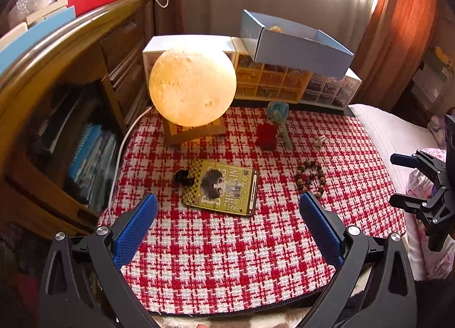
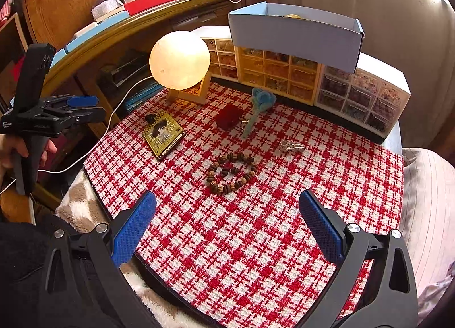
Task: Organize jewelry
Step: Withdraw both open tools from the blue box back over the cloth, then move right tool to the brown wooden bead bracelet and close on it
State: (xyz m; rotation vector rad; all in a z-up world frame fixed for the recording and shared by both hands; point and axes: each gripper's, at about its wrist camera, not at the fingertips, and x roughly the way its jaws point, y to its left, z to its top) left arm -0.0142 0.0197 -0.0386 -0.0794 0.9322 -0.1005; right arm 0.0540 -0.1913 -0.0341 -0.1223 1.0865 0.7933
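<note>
A brown wooden bead bracelet (image 2: 231,172) (image 1: 310,178) lies coiled on the red-and-white checked cloth (image 2: 256,242). Farther back are a small silver ring-like piece (image 2: 290,146) (image 1: 319,140), a dark red pouch (image 2: 227,117) (image 1: 266,137) and a teal knitted charm (image 2: 260,103) (image 1: 278,117). An open blue cardboard box (image 2: 295,32) (image 1: 295,43) rests on the drawer units. My right gripper (image 2: 227,228) is open, just short of the bracelet. My left gripper (image 1: 227,228) is open and empty over the cloth, near a gold card holder (image 1: 223,187) (image 2: 163,134).
A glowing moon lamp (image 1: 192,86) (image 2: 179,56) on a wooden stand sits at the back left, its white cable trailing off the table. Small drawer units (image 2: 361,95) (image 1: 273,78) line the back. A wooden bookshelf (image 1: 57,100) stands left; a pillow (image 2: 429,186) lies right.
</note>
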